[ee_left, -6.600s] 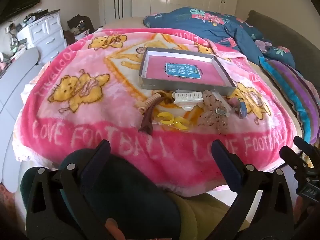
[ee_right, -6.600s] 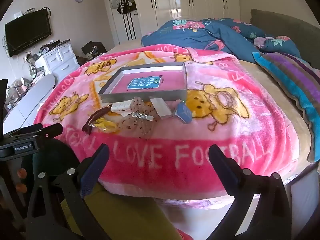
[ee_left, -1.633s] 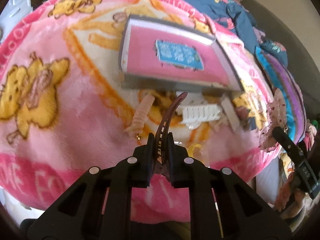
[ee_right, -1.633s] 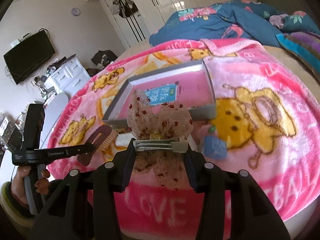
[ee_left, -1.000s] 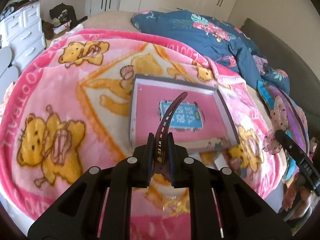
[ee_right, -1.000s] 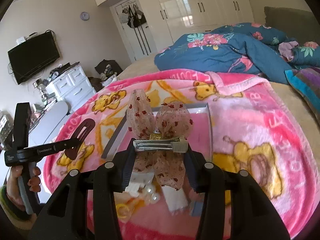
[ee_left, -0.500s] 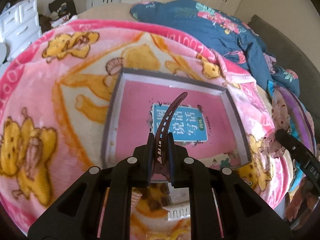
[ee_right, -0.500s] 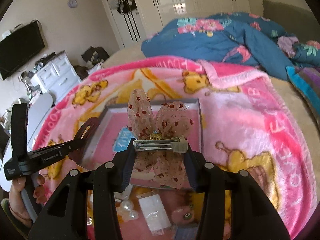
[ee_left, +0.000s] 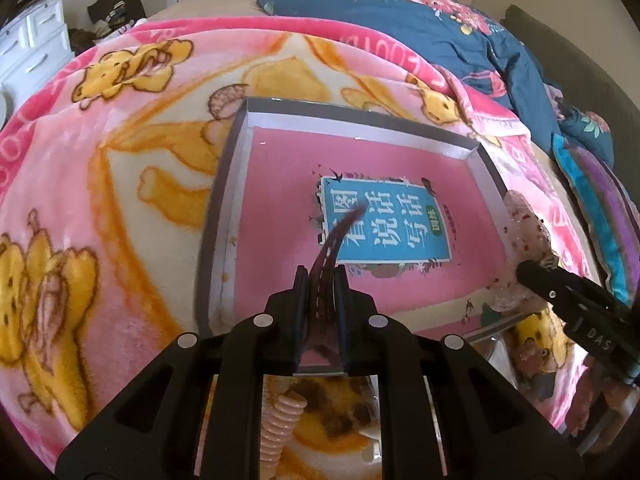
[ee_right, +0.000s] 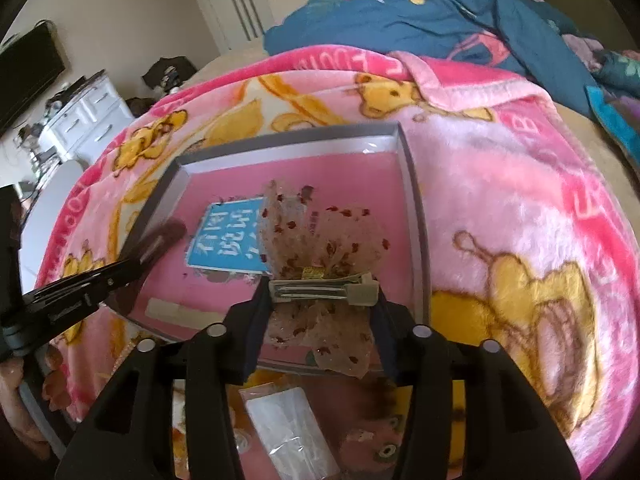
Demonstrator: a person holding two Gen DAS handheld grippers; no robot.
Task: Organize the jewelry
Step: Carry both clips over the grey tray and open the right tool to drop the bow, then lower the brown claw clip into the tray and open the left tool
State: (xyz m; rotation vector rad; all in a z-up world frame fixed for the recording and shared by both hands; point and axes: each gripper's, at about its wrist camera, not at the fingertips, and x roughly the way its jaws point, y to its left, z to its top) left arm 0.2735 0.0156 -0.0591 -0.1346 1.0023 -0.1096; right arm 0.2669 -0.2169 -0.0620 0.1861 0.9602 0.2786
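Left gripper (ee_left: 322, 276): jaws pinched tight on a dark maroon curved hair clip (ee_left: 334, 240), tip reaching up over the blue label (ee_left: 384, 222) at frame centre.

Right gripper (ee_right: 320, 294): jaws have just been opening, part-spread; a sheer red-flecked bow hair clip (ee_right: 320, 240) spans them by its metal bar, ends at both pads, whether pressed cannot be told.

Grey shallow box (ee_left: 218, 216), pink floor, lies on the pink bear blanket (ee_left: 100, 168); both clips hang above it.

Left view only: ribbed peach hair clip (ee_left: 280, 426), lower centre, outside the box.

Right view only: clear plastic packet (ee_right: 288, 428), lower centre; white dresser (ee_right: 86, 120), upper left.
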